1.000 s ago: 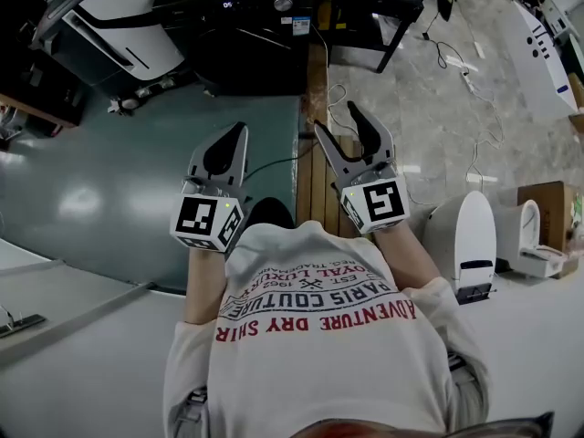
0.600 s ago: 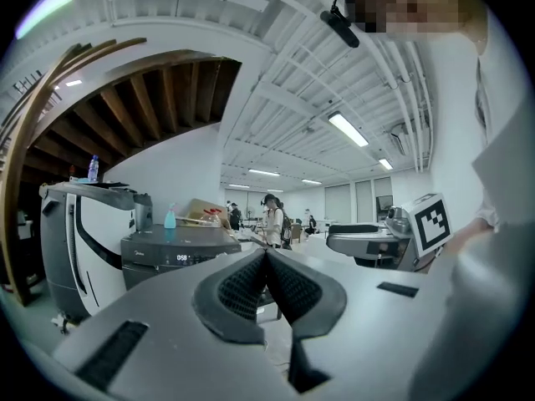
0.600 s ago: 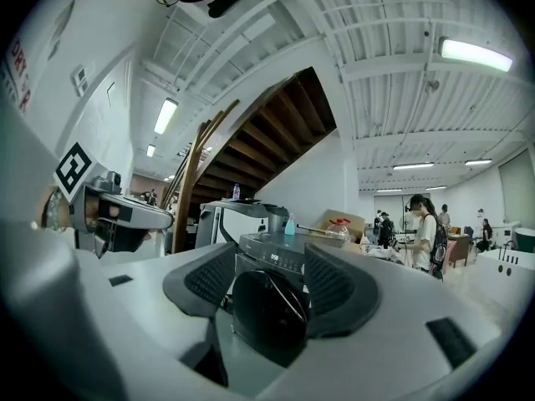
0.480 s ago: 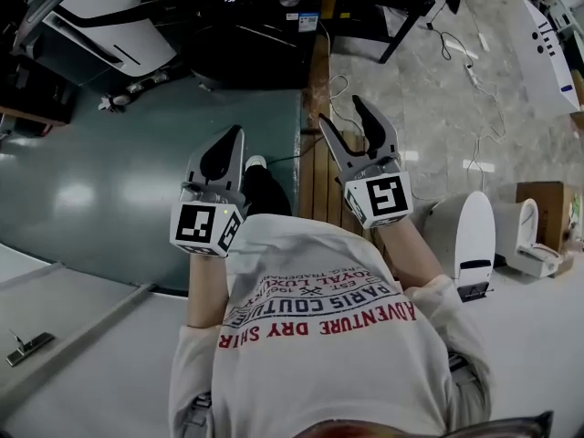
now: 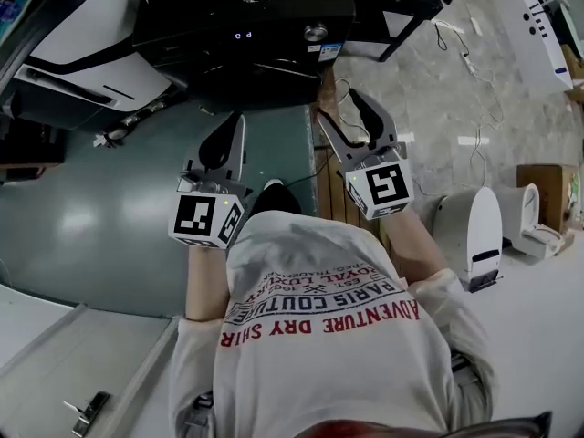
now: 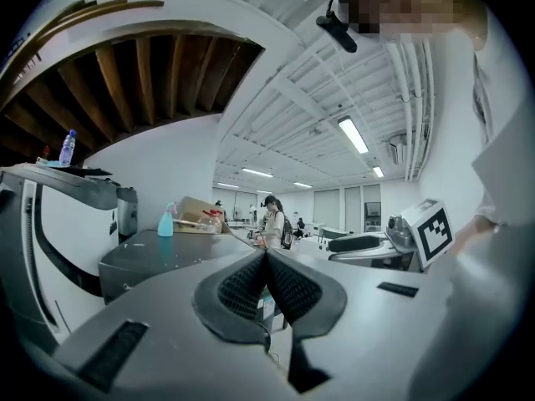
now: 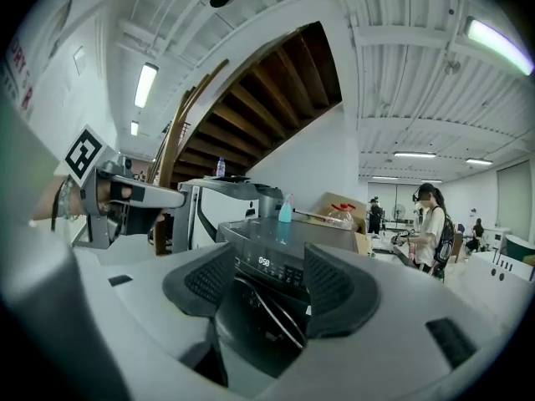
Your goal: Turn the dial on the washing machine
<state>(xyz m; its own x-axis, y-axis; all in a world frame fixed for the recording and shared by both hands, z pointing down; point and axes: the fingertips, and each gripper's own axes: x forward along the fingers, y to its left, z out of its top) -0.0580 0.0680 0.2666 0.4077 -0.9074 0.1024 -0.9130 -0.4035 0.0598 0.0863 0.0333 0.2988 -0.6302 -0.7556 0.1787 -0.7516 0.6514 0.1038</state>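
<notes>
The dark front-loading washing machine (image 5: 246,21) stands ahead of me, at the top of the head view. Its round silver dial (image 5: 316,33) sits on the control panel, right of the lit display (image 5: 243,36). My left gripper (image 5: 234,126) is shut with nothing in it, its pads meeting at the tips (image 6: 266,257). It points at the floor in front of the machine. My right gripper (image 5: 339,109) is open and empty, a short way from the panel. In the right gripper view (image 7: 269,284) the machine's display (image 7: 264,262) and door (image 7: 259,316) show between the jaws; the dial is not visible there.
A white machine (image 5: 82,35) stands left of the washer. A wooden strip (image 5: 321,167) divides the green floor from the tiles, where cables (image 5: 461,53) lie. White appliances (image 5: 470,231) and a cardboard box (image 5: 546,190) are at the right. A spray bottle (image 7: 286,209) stands on the washer. A person (image 7: 432,224) stands far off.
Both grippers have moved forward toward the washing machine, which now looms larger and nearer in the head view. Their jaws stand as before.
</notes>
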